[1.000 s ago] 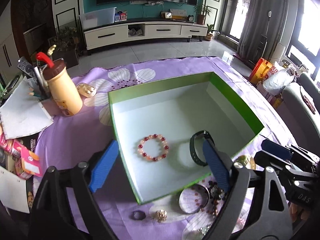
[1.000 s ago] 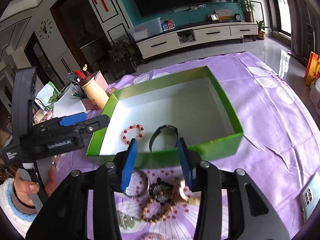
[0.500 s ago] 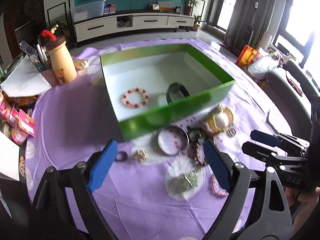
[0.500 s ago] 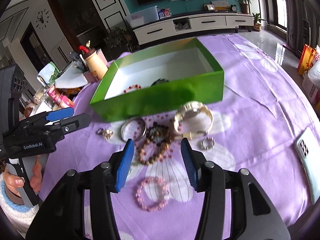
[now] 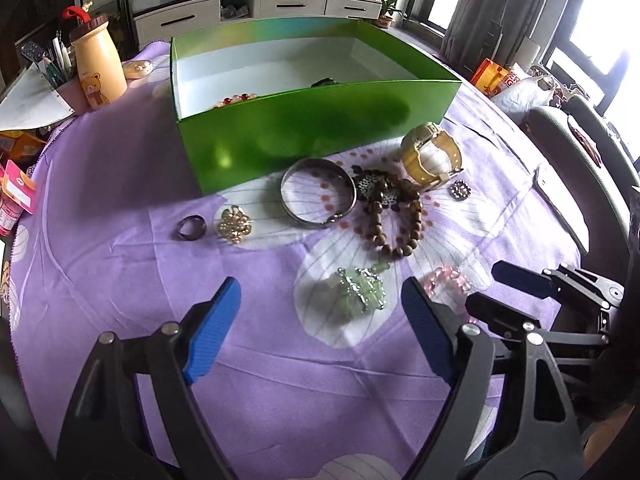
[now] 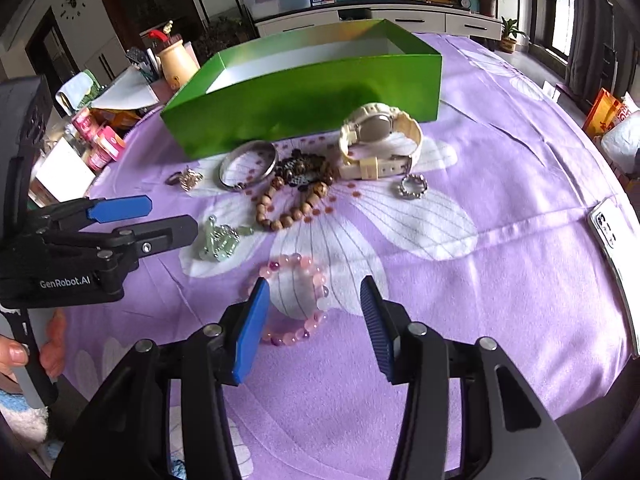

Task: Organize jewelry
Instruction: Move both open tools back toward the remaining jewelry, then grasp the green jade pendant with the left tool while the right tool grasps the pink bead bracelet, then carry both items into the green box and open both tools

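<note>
A green box (image 5: 312, 128) (image 6: 304, 96) stands on the purple cloth; a red bead bracelet (image 5: 236, 99) and a black band (image 5: 326, 81) peek over its near wall. Loose jewelry lies in front of the box: silver bangle (image 5: 318, 192), wooden bead bracelet (image 5: 396, 220), cream watch (image 5: 430, 156) (image 6: 380, 136), dark ring (image 5: 191, 227), gold brooch (image 5: 235, 224), green pendant (image 5: 356, 290), pink bead bracelet (image 6: 292, 300). My left gripper (image 5: 320, 328) is open and empty, just short of the green pendant. My right gripper (image 6: 316, 328) is open, its jaws either side of the pink bracelet.
A yellow bear bottle (image 5: 100, 68) and a pen holder stand back left beside papers. Small pink jars (image 6: 100, 144) sit at the left table edge. A phone (image 6: 616, 240) lies at the right edge. A small silver ring (image 6: 413, 187) lies right of the beads.
Both grippers have pulled back from over the box and dropped low toward the cloth. The right gripper now straddles the pink bracelet; the left faces the green pendant.
</note>
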`<control>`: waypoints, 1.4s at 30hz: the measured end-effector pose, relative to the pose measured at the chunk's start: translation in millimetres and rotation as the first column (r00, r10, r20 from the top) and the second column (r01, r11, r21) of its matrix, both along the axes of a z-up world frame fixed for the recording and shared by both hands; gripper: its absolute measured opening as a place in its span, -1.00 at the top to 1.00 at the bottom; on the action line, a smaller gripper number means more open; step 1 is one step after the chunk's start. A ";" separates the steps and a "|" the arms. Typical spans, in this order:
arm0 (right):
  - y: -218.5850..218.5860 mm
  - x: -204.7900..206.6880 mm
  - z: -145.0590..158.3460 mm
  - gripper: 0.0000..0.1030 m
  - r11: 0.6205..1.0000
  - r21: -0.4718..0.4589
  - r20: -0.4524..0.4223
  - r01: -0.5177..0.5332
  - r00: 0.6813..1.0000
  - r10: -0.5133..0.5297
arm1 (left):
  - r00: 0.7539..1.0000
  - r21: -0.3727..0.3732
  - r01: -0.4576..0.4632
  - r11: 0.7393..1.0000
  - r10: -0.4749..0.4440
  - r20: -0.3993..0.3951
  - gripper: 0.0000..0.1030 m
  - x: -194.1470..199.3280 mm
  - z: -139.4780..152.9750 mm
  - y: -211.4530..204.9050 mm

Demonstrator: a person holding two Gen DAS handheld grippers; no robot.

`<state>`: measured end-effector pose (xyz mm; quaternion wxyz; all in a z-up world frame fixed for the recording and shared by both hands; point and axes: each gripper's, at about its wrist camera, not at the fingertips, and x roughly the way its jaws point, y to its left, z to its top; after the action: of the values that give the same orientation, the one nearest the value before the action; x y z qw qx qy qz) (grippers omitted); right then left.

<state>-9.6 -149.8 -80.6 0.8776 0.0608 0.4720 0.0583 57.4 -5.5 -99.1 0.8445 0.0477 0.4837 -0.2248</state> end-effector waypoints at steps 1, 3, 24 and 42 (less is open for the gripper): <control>1.3 -0.6 -2.6 0.21 1.000 -0.011 0.000 0.001 1.000 -0.001 | 1.000 0.002 0.000 1.000 0.000 0.005 -0.50 -0.9 -1.7 -2.6; 4.8 -1.0 -6.1 0.34 1.000 -0.030 -0.001 -0.003 1.000 0.003 | 1.000 0.001 0.000 1.000 0.000 0.006 -0.35 -0.8 -3.9 -6.5; -1.1 1.3 -2.9 0.86 1.000 0.013 0.051 0.018 0.999 -0.019 | 0.997 0.005 0.081 0.997 -0.081 0.012 0.89 -7.4 -11.6 -23.8; -5.3 -5.9 42.7 0.86 0.998 0.064 0.166 0.018 0.986 -0.028 | 0.997 -0.060 0.065 0.996 -0.062 0.038 0.90 -5.7 15.2 -6.6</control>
<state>-15.5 -155.1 -37.9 0.9123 0.0887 0.3941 0.0678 51.7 -12.1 -83.9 0.8467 0.0411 0.4593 -0.2654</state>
